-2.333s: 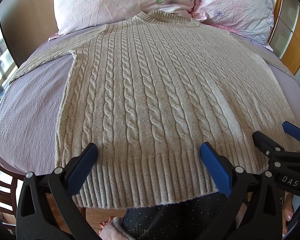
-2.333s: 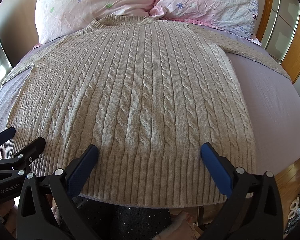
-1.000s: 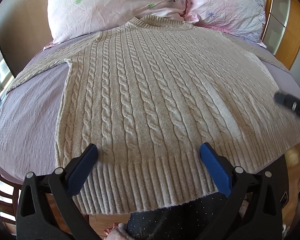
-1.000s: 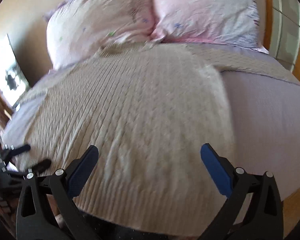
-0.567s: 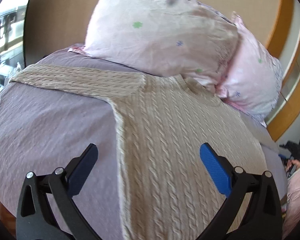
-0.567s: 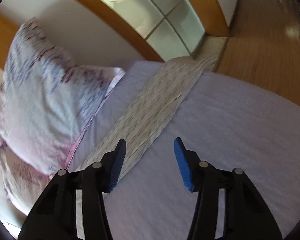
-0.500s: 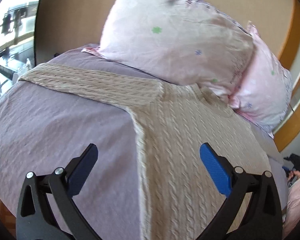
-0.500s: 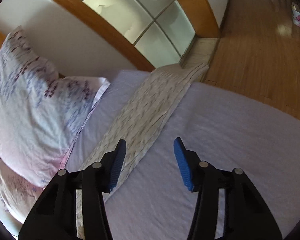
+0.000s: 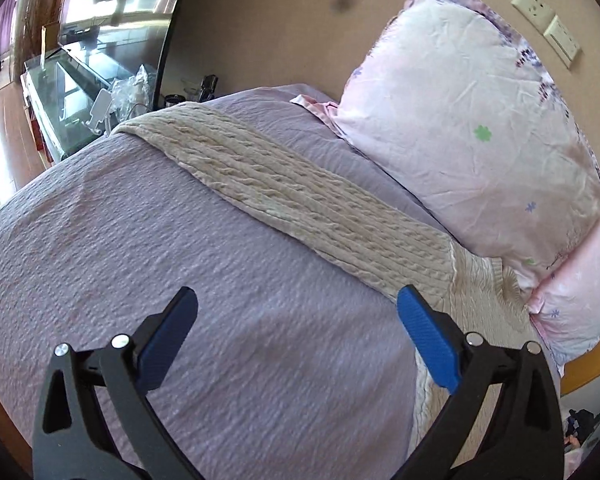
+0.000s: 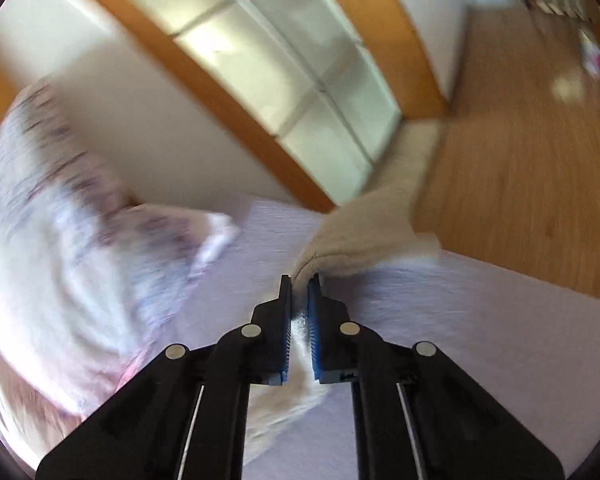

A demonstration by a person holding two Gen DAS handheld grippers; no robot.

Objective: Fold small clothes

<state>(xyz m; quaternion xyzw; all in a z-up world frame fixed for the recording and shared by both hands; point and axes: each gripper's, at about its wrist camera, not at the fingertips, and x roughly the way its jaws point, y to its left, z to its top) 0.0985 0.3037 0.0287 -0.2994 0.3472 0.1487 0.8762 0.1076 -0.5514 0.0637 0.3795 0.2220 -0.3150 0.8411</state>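
Pinching a fold of the beige cable-knit sweater [image 10: 352, 236], the right gripper [image 10: 299, 280] has its two blue-padded fingers [image 10: 286, 320] pressed close together with sleeve fabric between them. That view is blurred, but the sleeve runs from the pads away to the far right, over the edge of the lilac textured bedspread [image 10: 460, 320] and toward the orange wooden floor [image 10: 540, 180]. A strip of sweater also shows below the pads, near the camera.

The left gripper [image 9: 296, 320] hangs over bare bedspread [image 9: 140, 240] with its fingers [image 9: 428, 340] spread wide and nothing between them. The sweater's other sleeve [image 9: 280, 188] lies flat on the bed, stretched from the sweater's body at the near right out to the far left, where its cuff reaches the bed's edge. The right blue pad sits just in front of where sleeve meets body.

No containers are in view. Open bedspread fills the near and left part of the left view, and the bed's left edge drops toward a glass-topped side table [image 9: 72, 92] carrying small clutter.

Counted: one sweater, two sleeves, two grippers, and two pale pink floral pillows [image 9: 460, 140], the second [image 9: 580, 300] partly tucked at the right beside the first.
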